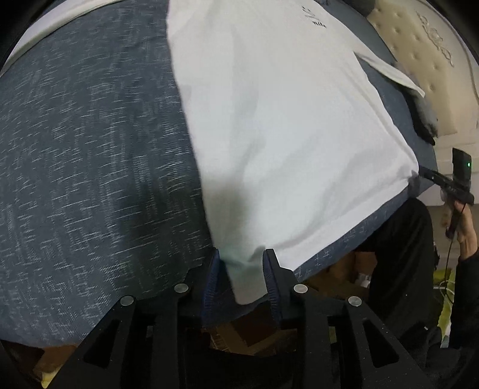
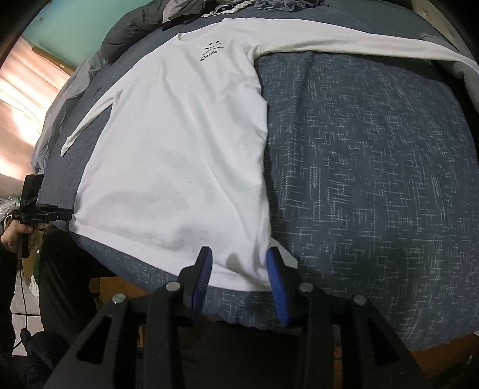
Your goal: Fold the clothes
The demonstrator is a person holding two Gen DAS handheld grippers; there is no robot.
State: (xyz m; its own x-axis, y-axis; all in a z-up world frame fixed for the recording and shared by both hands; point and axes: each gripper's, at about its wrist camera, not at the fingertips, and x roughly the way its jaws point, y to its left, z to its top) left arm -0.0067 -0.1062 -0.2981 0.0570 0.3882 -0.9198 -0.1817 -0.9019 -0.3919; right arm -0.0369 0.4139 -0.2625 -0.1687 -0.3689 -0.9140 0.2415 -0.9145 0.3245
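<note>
Fabric fills the left wrist view: a white long-sleeved shirt (image 1: 278, 125) lies flat on a bed cover (image 1: 89, 149) of dark blue cloth with pale flecks, running from the top centre of the frame down to the bottom centre. The left hand-held gripper (image 1: 242, 257) sits at the bottom centre with its 2 blue-padded fingers apart, a hem corner of the shirt lying between them; the pads do not press on the cloth, so it is open. At the right edge of the frame, the right hand-held gripper (image 1: 419, 175) meets the shirt's other hem corner, held by a hand (image 1: 459, 221) in a dark sleeve. A cream tufted headboard (image 1: 431, 59) shows in the upper right.

In the right wrist view the shirt (image 2: 179, 143) spreads from the upper centre down to the lower centre, with a small "Smile" print (image 2: 209, 52) near its neckline. One sleeve stretches across the top toward the upper right, the other slants to the left. The right hand-held gripper (image 2: 239, 254) stands at the bottom centre, fingers parted on either side of the hem corner without clamping it: open. At the left edge, the left hand-held gripper (image 2: 70, 214) points at the far hem corner. A heap of grey clothes (image 2: 179, 15) lies at the top of the bed.
</note>
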